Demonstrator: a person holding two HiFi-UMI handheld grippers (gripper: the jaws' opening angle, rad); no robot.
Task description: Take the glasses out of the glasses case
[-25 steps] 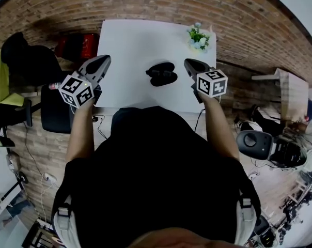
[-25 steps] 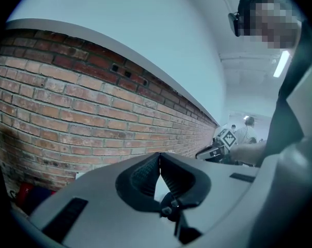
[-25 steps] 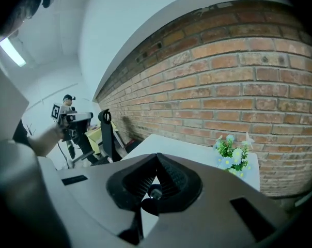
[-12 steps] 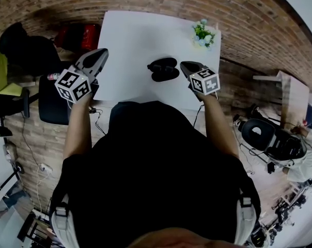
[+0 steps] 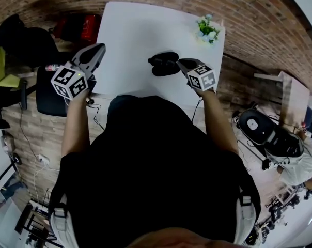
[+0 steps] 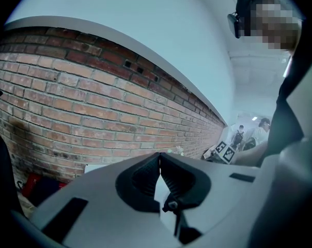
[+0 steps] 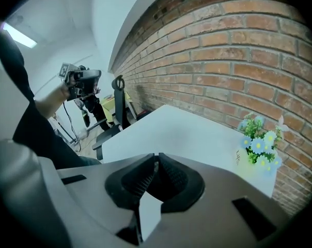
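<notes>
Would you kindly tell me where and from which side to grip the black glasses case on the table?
Probably across the short width of the glasses case, near its right end, coming steeply from above on the person's side. It lies flat on the table, long axis left to right, so only the short way looks narrow enough to pinch.

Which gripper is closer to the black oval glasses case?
Right. The right gripper is by the black oval glasses case's right end; its fingers have just been opening, nothing between them. The left gripper hangs at the white table's left edge, well away.
</notes>
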